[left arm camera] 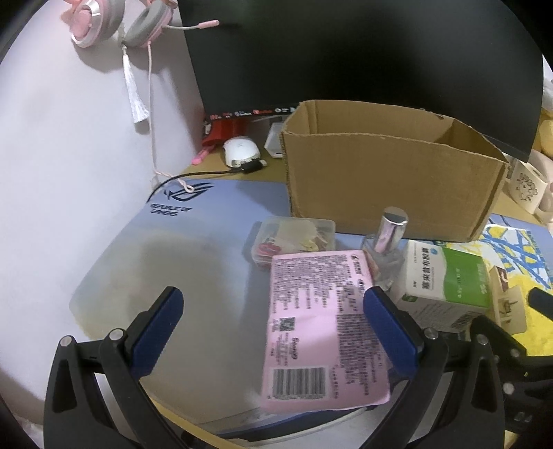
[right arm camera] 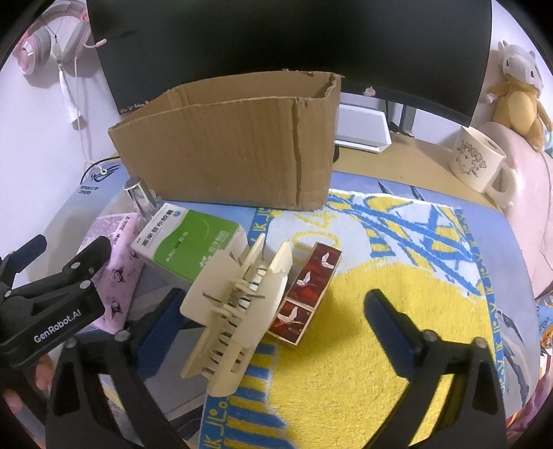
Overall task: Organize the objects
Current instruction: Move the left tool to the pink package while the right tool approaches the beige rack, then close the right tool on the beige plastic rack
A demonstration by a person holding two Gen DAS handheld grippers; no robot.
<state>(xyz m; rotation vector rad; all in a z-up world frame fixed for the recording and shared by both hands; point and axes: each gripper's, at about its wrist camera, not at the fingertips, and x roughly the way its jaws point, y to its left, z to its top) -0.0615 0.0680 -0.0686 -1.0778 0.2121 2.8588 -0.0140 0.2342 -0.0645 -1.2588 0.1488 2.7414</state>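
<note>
Two grippers work before an open cardboard box [right arm camera: 228,152]. Right gripper [right arm camera: 273,307] — jaws spread wide, unclamped — straddles a cream hair claw clip [right arm camera: 235,311] on the yellow towel [right arm camera: 363,345]. Left gripper [left arm camera: 273,304], also spread, flanks a pink packet [left arm camera: 311,328].

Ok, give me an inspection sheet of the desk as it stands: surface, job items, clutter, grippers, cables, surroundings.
Surface: blue-grey desk mat; yellow and blue towel on the right.
Job's things: open brown cardboard box, inside hidden; pink printed packet; green and white medicine carton; cream hair claw clip; red box with white birds; clear glass bottle with silver cap; clear plastic case of small bits.
Clutter: white mouse; cream mug.
Grippers: left gripper open over the packet; right gripper open around the clip.
Cables: black cable to the mouse.
Surroundings: black monitor; pink headset; yellow plush toy.
</note>
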